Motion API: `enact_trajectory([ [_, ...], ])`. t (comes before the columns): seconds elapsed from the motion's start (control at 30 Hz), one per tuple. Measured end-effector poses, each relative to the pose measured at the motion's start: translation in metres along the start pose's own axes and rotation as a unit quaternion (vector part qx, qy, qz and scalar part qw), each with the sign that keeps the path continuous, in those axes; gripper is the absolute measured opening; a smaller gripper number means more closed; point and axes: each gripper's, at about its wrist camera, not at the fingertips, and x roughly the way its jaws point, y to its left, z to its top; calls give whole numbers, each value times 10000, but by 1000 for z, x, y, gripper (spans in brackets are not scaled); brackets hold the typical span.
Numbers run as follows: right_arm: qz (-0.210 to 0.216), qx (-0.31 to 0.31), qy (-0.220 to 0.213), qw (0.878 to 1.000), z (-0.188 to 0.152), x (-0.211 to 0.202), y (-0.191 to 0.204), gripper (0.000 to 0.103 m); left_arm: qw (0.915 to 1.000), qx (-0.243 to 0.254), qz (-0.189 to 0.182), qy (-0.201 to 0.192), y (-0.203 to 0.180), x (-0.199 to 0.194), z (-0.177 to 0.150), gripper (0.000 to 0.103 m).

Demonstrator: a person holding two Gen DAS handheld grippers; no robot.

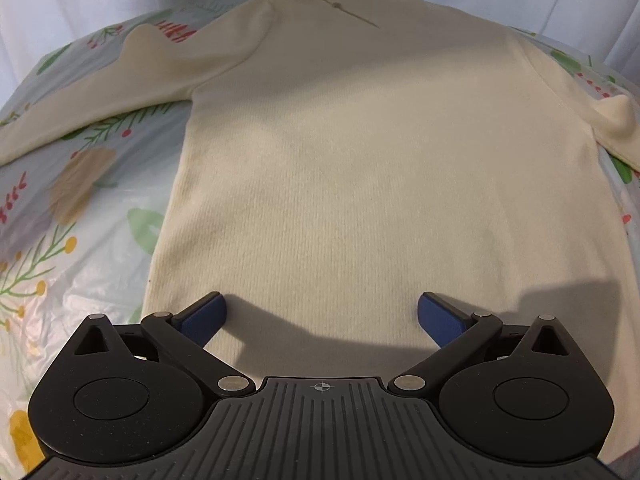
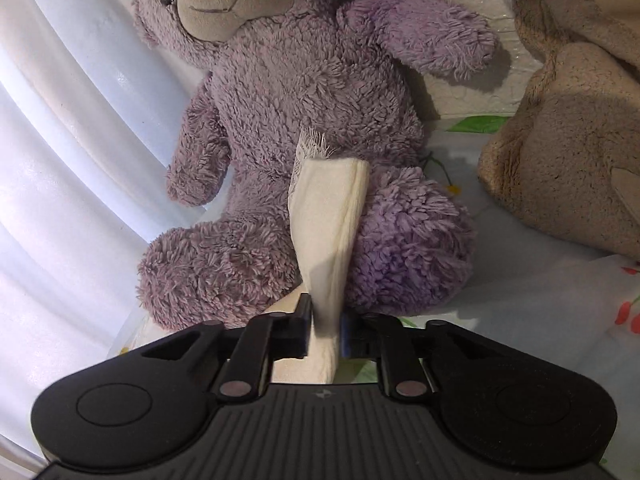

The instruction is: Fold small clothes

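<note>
my left gripper hangs over the bottom hem of the cream sweater, its blue-padded fingers spread wide apart with nothing between them. the sweater lies flat on the floral tablecloth, collar at the far end, one sleeve stretched out to the left and the other running off to the right. my right gripper is clamped on a narrow strip of cream fabric, which stands up between the fingers with a bit of lace at its top edge. just behind that strip sits a purple teddy bear, and a beige plush toy rests to its right, both on the tablecloth.
</note>
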Motion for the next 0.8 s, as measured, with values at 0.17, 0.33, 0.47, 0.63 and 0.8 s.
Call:
enact_trajectory([
  [0.17,-107,-437,-426,9981,1,-13,13,7,10000,33,-90,5,3,0,0,103],
  [0.33,52,-941,-984,9907,11,-46,38,6,9998,-51,-197,6,8,-1,1,103],
  [0.47,370,-1061,-1211,9863,16,-67,53,6,9993,-145,-312,-114,12,-4,-2,103],
  [0.63,142,-1747,-1262,9764,8,-71,80,7,9958,-519,-754,15,28,-10,10,103],
  [0.8,1233,-2679,-1193,9481,-33,-98,145,7,9901,-624,-1168,-472,32,-23,37,103],
])
